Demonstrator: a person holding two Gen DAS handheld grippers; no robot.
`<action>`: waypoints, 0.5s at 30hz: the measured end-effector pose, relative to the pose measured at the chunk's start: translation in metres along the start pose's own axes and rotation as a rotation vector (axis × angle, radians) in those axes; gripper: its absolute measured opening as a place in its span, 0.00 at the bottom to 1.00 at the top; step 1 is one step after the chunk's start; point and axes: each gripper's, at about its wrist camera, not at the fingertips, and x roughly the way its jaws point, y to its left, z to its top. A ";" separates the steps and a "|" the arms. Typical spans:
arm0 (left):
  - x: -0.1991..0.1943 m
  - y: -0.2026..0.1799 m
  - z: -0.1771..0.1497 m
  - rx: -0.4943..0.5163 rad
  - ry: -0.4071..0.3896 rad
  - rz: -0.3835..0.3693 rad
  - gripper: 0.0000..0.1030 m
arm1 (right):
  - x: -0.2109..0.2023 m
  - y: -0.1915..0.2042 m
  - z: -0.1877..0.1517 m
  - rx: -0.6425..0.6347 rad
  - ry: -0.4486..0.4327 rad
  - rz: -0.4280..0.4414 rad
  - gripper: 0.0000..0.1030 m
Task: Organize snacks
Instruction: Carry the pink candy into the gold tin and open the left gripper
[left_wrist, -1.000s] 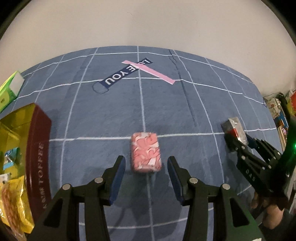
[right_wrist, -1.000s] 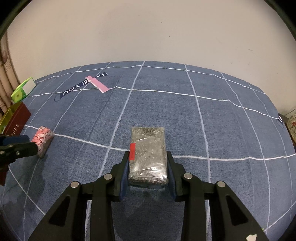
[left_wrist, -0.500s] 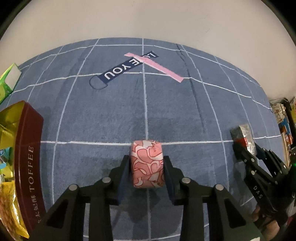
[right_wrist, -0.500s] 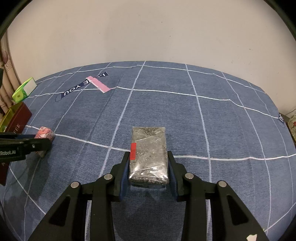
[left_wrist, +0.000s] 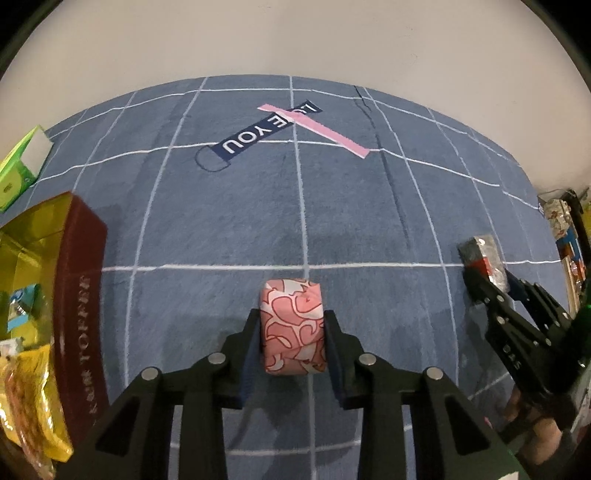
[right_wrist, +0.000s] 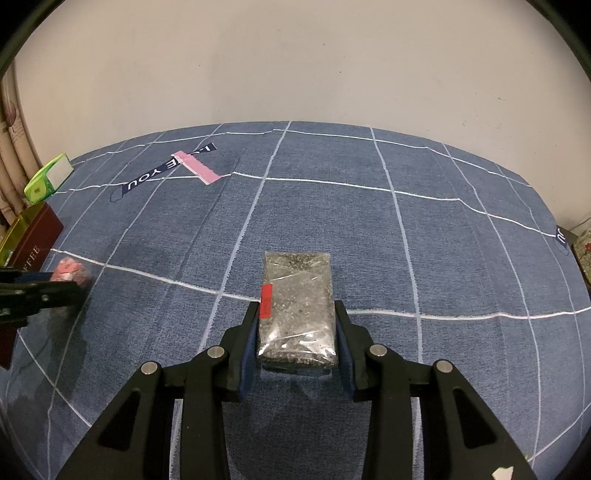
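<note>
Blue grid-lined cloth (left_wrist: 221, 229) — covers the tabletop, white seams, a dark "YOU" label and a pink strip (left_wrist: 314, 129) lying near the far edge.

Maroon toffee box (left_wrist: 79, 310) — open, at the left edge, yellow bags and small packets inside; a green carton (right_wrist: 48, 179) sits beyond it.

Clear pack of dark grainy snack (right_wrist: 297, 310) — red sticker on one side, lying on the cloth mid-table, clamped between the pads of the right tool (right_wrist: 295, 332).

Pink patterned snack packet (left_wrist: 291, 326) — small, rounded, on the cloth just right of the toffee box, between the pads of the left tool (left_wrist: 291, 339), whose jaws are closing with both pads now pressing its sides.

Risks, judged: the pink packet looks soft and is taken near its rear end, so it could squeeze forward out of the pads or droop on lifting; the film on the clear pack looks slick, and a grip low on it may let it tip. Both tools heading for the box together could collide.

Change: a second ago the left tool stood open behind the pink packet, pads clear of it; the right tool's grip matches.
</note>
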 end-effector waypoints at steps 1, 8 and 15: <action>-0.005 0.001 -0.001 -0.002 -0.006 -0.003 0.31 | 0.000 0.000 0.000 0.000 0.000 0.000 0.34; -0.041 0.009 -0.008 -0.024 -0.028 -0.008 0.31 | 0.000 0.000 0.000 -0.001 0.000 -0.002 0.34; -0.081 0.041 -0.011 -0.056 -0.070 0.013 0.31 | 0.000 0.000 0.000 -0.002 0.000 -0.003 0.34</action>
